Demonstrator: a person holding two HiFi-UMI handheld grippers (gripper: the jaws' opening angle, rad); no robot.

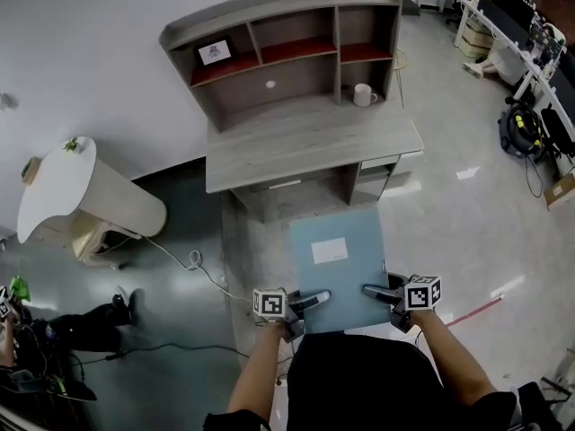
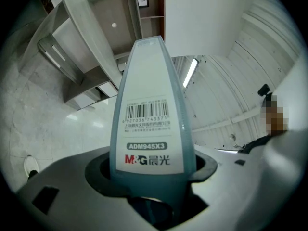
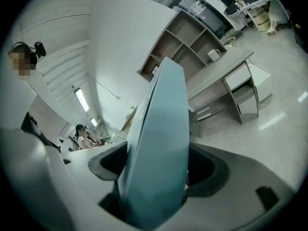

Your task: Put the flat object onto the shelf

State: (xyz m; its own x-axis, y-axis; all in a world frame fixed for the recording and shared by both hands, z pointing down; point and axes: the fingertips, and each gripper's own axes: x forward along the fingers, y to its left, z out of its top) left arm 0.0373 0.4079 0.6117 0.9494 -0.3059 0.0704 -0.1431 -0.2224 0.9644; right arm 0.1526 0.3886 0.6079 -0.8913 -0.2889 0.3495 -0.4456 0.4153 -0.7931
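Office-like lab, desk (image 1: 305, 146) with hutch shelf (image 1: 278, 12), monitors (image 1: 514, 3), cables (image 1: 193, 261) on glossy floor (image 1: 467, 214)

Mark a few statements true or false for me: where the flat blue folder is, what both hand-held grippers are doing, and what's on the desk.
1. The left hand-held gripper and the right hand-held gripper are both shut on the flat light-blue plastic folder. True.
2. The folder already lies on the grey wooden shelf unit. False: it is held over the floor, in front of the grey wooden desk.
3. A white mug stands at the right of the desk top. True.
4. The small framed picture stands in the upper right compartment. False: it is in the upper left one.
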